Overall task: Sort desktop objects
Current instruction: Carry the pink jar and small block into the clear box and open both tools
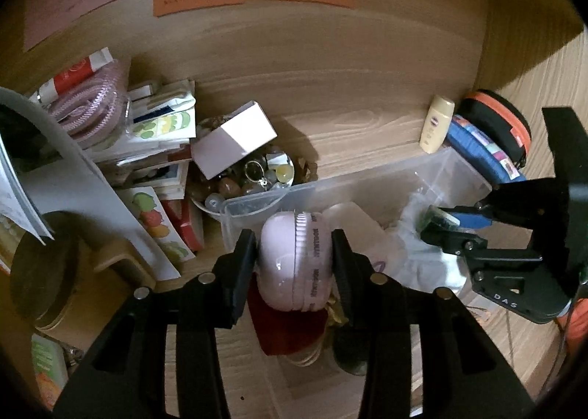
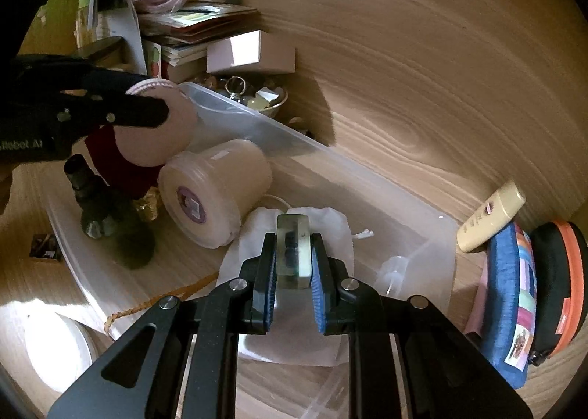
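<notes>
Left gripper (image 1: pixel 294 264) pinches pink case (image 1: pixel 290 261) over bin (image 1: pixel 367 176), near its 9 o'clock end. Right gripper (image 2: pixel 294 264) pinches small block (image 2: pixel 294 253), long axis pointing 12 o'clock, over white pouch (image 2: pixel 330 228). Both already above bin; likely straight drops.

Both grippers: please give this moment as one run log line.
left gripper: shut on pink case | right gripper: shut on small block | both over clear bin

Black claw (image 2: pixel 294 268) (blue pads (image 2: pixel 319 294), silver screws)

The wooden desk (image 2: pixel 404 117) carries a clear plastic bin (image 2: pixel 330 158), a stack of booklets (image 1: pixel 161 147) and a trinket bowl (image 1: pixel 253 176)
</notes>
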